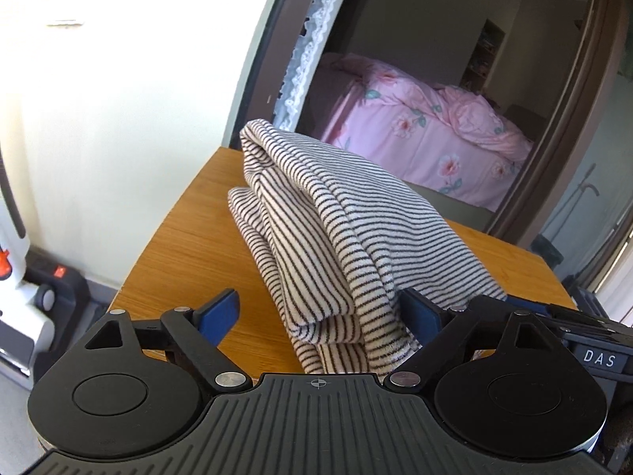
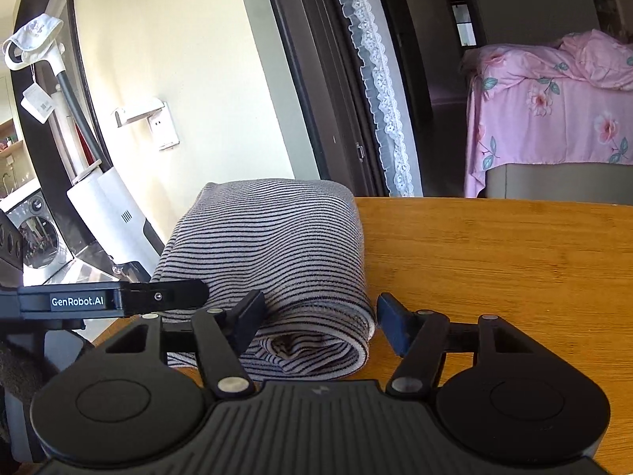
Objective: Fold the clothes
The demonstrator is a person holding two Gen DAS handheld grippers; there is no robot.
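Your left tongs point(image 1: 316, 316) and right tongs point(image 2: 320, 320) both gape loosely around the folded cloth point(image 1: 316, 217), with bare tabletop point(image 2: 494, 257) to its right

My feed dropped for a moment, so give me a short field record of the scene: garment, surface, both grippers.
garment: striped top, folded into a thick bundle
surface: wooden table, bundle lying on it
left gripper: fingers spread either side of the bundle's near end; left pad clear of the cloth
right gripper: fingers bracket the rolled edge; whether they press it is unclear
background: bed with pink floral cover beyond the doorway
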